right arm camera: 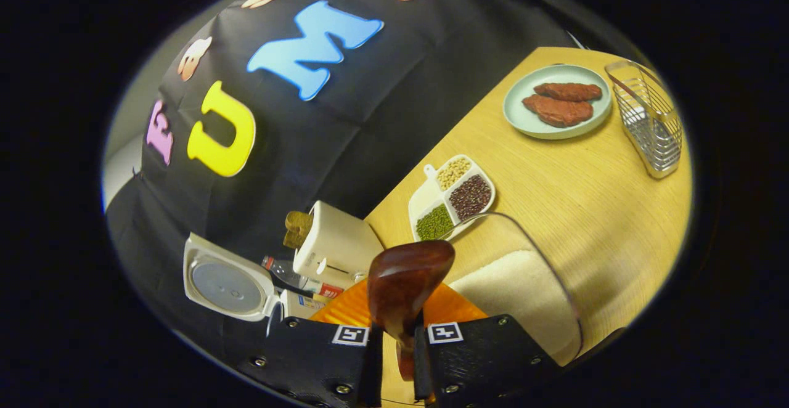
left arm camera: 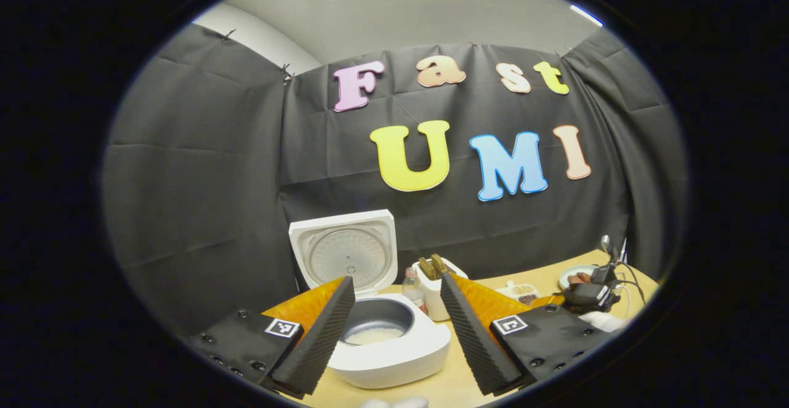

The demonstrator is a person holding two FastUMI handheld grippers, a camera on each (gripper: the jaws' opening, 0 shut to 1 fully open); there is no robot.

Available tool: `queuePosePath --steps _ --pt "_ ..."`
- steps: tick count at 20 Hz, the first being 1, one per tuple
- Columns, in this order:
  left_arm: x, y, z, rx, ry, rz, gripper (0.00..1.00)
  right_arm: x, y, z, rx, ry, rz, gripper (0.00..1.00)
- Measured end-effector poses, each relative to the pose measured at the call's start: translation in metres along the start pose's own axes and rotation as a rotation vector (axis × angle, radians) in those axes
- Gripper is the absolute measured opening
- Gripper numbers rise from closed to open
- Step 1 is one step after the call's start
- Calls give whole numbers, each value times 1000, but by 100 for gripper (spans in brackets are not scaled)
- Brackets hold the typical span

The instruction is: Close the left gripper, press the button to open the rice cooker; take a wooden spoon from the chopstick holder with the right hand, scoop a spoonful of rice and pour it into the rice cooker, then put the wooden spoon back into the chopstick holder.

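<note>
My left gripper [left arm camera: 394, 328] gapes wide, holding nothing, in front of the rice cooker [left arm camera: 385, 340], lid up, rice in its pot. My right gripper [right arm camera: 397, 359] is clamped on the wooden spoon [right arm camera: 404, 281], above the glass rice bowl [right arm camera: 524, 285] on the desk [right arm camera: 579, 180]; chopstick holder [right arm camera: 650, 118] far corner.

Left gripper [left arm camera: 394, 322] jaws apart; right gripper [right arm camera: 397, 349] jaws clamped.

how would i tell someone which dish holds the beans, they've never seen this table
Start at the wooden table in the right gripper view. Between the white toaster near the black wall and the round plate of two reddish meat pieces sits a small white divided dish. It alone has compartments: pale beans, dark red beans, green beans.
</note>
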State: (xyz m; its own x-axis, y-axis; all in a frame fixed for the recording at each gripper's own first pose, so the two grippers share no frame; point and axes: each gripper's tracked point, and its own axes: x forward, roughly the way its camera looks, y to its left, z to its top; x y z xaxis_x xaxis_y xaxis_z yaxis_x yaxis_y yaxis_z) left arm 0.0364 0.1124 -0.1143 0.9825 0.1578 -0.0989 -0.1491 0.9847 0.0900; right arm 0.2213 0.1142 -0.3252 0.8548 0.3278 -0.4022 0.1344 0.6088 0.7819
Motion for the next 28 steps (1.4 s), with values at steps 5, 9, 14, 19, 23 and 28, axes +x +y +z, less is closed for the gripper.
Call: queuePosePath --steps 5,9,14,19,23,28 --pt "-2 -4 6 14 -6 -7 99 -18 -10 29 142 -56 38 20" --pt "-1 -13 7 5 -3 -23 99 -26 -15 36 181 -69 39 20" --pt "-2 -15 8 9 -9 -32 99 -32 -8 41 213 -75 45 20" --pt "-3 -4 7 1 -9 -17 99 -46 29 48 284 -74 79 20" --pt "-11 9 5 -6 -16 -8 99 -50 84 52 268 -78 105 20" --pt "-22 29 -4 -21 -9 3 99 -41 174 25 251 -32 181 20"
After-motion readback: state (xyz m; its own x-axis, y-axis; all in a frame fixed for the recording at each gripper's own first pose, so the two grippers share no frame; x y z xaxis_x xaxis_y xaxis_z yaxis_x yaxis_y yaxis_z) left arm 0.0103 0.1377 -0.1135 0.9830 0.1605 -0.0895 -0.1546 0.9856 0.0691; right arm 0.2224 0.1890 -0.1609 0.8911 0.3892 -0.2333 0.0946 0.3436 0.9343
